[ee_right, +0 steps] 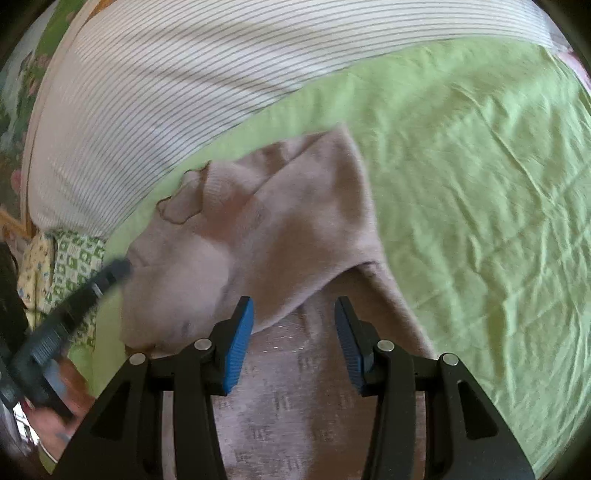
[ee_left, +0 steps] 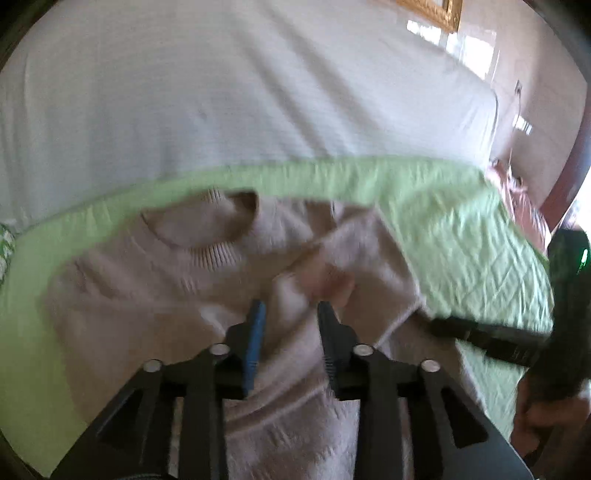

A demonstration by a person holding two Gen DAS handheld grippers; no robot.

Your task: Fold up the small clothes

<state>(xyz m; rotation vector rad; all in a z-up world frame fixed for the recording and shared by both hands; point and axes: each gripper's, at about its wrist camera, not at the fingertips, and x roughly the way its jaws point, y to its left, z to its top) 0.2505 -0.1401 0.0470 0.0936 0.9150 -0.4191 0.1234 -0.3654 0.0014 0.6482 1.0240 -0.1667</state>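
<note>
A small beige knitted sweater (ee_left: 192, 295) lies on a light green quilt (ee_left: 461, 236); its ribbed neck opening (ee_left: 199, 229) faces away from me. In the right wrist view the sweater (ee_right: 288, 229) has a flap folded over, with a small embroidered outline (ee_right: 183, 203) near the neck. My left gripper (ee_left: 290, 308) is open just above the sweater's middle, with a fold of fabric between its fingers. My right gripper (ee_right: 293, 306) is open over the sweater's lower part, empty. The right gripper also shows in the left wrist view (ee_left: 480, 336), and the left gripper in the right wrist view (ee_right: 85, 291).
A white striped duvet (ee_left: 240, 92) lies beyond the quilt (ee_right: 480, 184). Patterned green-and-white cloths (ee_right: 70, 266) sit at the left. A pink cloth (ee_left: 517, 195) lies at the far right edge of the bed. A wall and gold frame (ee_left: 436, 11) are behind.
</note>
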